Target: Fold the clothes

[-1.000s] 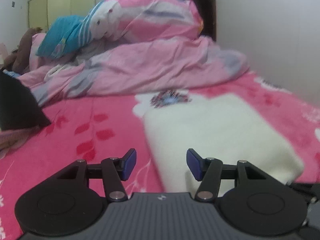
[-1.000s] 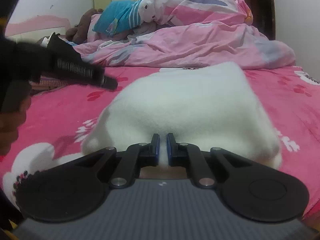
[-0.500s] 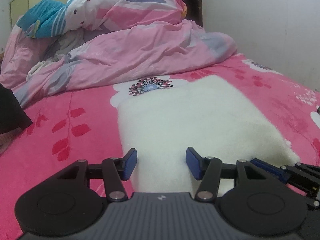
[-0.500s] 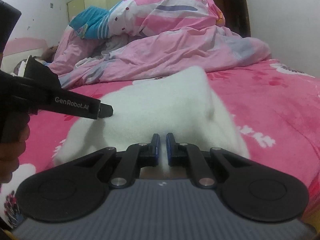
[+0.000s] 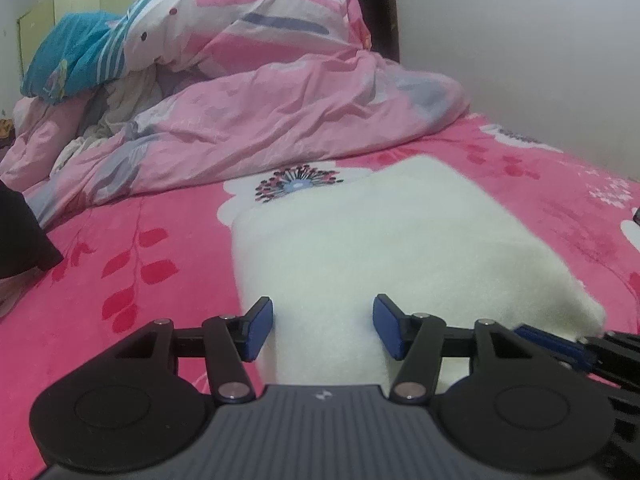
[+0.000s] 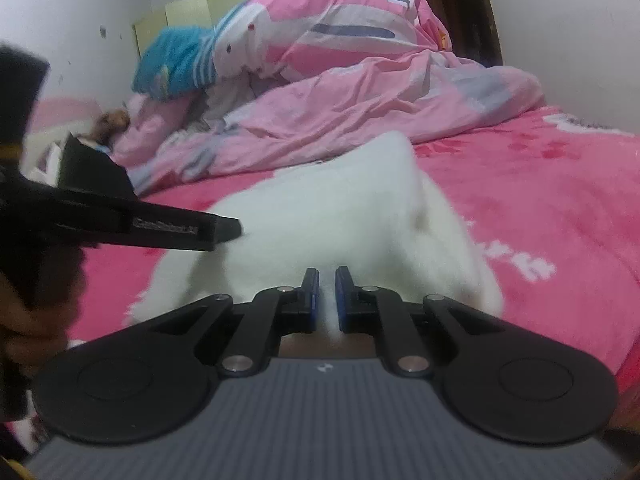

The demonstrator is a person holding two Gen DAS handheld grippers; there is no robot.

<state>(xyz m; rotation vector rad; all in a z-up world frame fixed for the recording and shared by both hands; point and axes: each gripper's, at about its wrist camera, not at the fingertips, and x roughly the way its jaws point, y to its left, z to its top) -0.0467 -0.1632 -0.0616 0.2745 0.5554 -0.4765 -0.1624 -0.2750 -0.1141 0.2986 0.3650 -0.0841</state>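
Garment [image 5: 384, 248], white fleece, lies on pink bedsheet [image 5: 132, 264]; right gripper [image 6: 324, 298] nearly closed, pinching its near edge; left gripper [image 5: 323, 328] wide, unclamped, over fabric. Pls clamp left first, then lift both corners evenly, w/o dragging.

Fuzzy, matt cream fleece on the folded garment [image 5: 392, 248], its nap soft and slightly pilled. Plush, velvety cloth across the pink floral bedsheet [image 5: 132, 248], faintly sheened. Thin, crinkled woven cotton on the pink duvet [image 5: 280, 120], smooth and dull. Terry-like looped cloth on the turquoise towel [image 5: 76, 56]. Matt black plastic on the left gripper [image 5: 323, 326], ribbed grey plastic on its body, bright metal at the pivot pins, matt blue rubbery pads [image 5: 258, 330]. Same finish on the right gripper [image 6: 327, 300]. Painted, flat wall [image 5: 520, 48]; glossy dark wood on the headboard [image 6: 476, 12].
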